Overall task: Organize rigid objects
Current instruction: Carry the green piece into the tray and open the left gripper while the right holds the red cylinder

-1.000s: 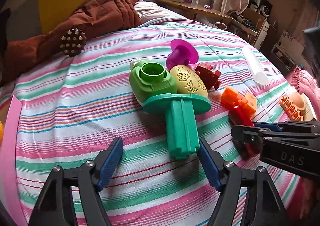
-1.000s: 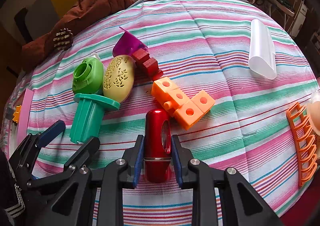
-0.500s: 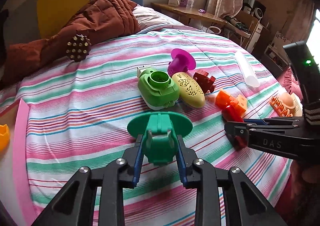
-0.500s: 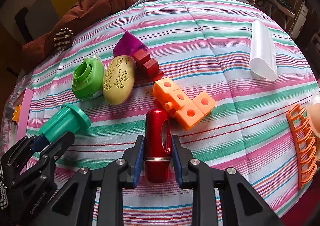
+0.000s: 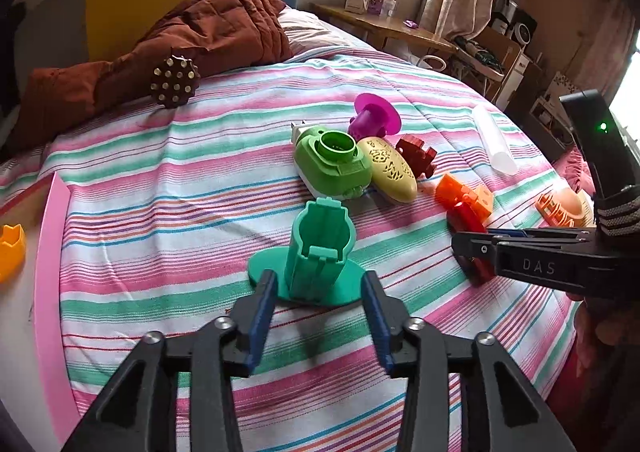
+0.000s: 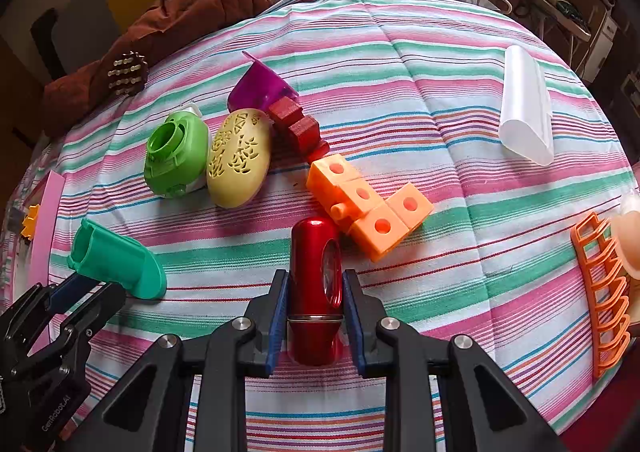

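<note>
A teal flanged tube (image 5: pixel 318 256) stands upright on its flange on the striped bedspread, just ahead of my left gripper (image 5: pixel 318 290), which is open around its base without touching; it also shows in the right wrist view (image 6: pixel 116 260). My right gripper (image 6: pixel 314 292) is shut on a red metal cylinder (image 6: pixel 316 284) resting on the bed. Beyond lie a green round device (image 5: pixel 332 162), a yellow perforated egg (image 5: pixel 390 170), a magenta funnel (image 5: pixel 374 118), dark red blocks (image 6: pixel 298 128) and orange linked cubes (image 6: pixel 366 204).
A clear plastic tube (image 6: pixel 524 104) lies at the far right. An orange comb-like clip (image 6: pixel 600 292) lies at the right edge. A brown quilt (image 5: pixel 192 40) and a studded brown ball (image 5: pixel 174 82) are at the back left. A pink tray edge (image 5: pixel 50 264) borders the left.
My left gripper closed on the lying teal tube, lifted and turned it, set it upright nearer the front left, then opened. My right gripper stayed shut on the red cylinder.
</note>
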The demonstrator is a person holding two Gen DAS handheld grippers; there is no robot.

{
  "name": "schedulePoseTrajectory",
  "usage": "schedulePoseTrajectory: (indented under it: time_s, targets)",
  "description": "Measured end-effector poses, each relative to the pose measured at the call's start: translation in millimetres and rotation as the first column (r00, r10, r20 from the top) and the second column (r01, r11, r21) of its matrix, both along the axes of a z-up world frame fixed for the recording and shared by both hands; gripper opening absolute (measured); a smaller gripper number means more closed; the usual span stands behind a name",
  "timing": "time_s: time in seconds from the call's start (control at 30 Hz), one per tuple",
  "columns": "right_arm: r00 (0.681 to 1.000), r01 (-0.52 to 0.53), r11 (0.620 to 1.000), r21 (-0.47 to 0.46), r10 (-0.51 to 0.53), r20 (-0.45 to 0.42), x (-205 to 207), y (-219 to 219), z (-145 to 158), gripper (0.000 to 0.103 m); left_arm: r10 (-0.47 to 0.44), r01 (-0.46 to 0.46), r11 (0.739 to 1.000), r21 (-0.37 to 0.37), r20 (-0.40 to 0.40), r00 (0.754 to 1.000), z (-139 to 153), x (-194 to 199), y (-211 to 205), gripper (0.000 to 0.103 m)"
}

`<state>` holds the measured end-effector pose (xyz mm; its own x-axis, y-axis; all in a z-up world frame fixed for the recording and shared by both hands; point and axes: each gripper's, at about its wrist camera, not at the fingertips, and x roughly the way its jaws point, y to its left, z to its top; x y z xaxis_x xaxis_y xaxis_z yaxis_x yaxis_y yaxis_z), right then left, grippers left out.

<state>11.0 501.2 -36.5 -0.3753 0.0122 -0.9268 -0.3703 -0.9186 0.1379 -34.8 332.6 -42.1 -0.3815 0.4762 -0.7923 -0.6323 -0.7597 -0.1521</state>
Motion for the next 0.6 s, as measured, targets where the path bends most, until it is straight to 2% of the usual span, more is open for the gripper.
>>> schedulePoseTrajectory:
  time_s: [0.07, 0.2, 0.23, 0.27, 0.33, 0.6]
  targets:
    - [1.000, -0.002, 1.000, 0.002, 0.002, 0.001, -0.2, -0.5, 0.0, 0.026, 0.015, -0.015, 1.000, 0.022, -0.016, 1.000, 5.4, -2.1, 3.1, 0.059]
    - [1.000, 0.000, 1.000, -0.001, 0.000, 0.001, -0.1, -0.3, 0.3, 0.026, 0.028, -0.028, 1.000, 0.002, -0.038, 0.999, 7.7, -9.2, 15.3, 0.060]
    - [1.000, 0.002, 1.000, -0.004, -0.002, 0.001, -0.1, -0.4, 0.3, 0.026, 0.022, -0.023, 1.000, -0.014, -0.045, 0.999, 6.9, -9.6, 18.3, 0.057]
    - [1.000, 0.004, 1.000, -0.008, -0.004, 0.000, 0.0, 0.4, 0.3, 0.026, 0.014, -0.016, 0.999, -0.030, -0.054, 0.998, 6.0, -9.9, 20.6, 0.042]
    - [1.000, 0.008, 1.000, -0.015, -0.008, -0.002, 0.1, 1.0, 0.3, 0.026, 0.003, -0.007, 0.999, -0.052, -0.066, 0.998, 4.0, -9.3, 20.9, 0.031]
    - [1.000, 0.001, 1.000, -0.004, -0.001, -0.010, -1.8, -0.2, 1.4, 0.026, 0.001, -0.001, 1.000, 0.007, -0.069, 0.998, 15.4, -5.4, -3.7, 0.030]
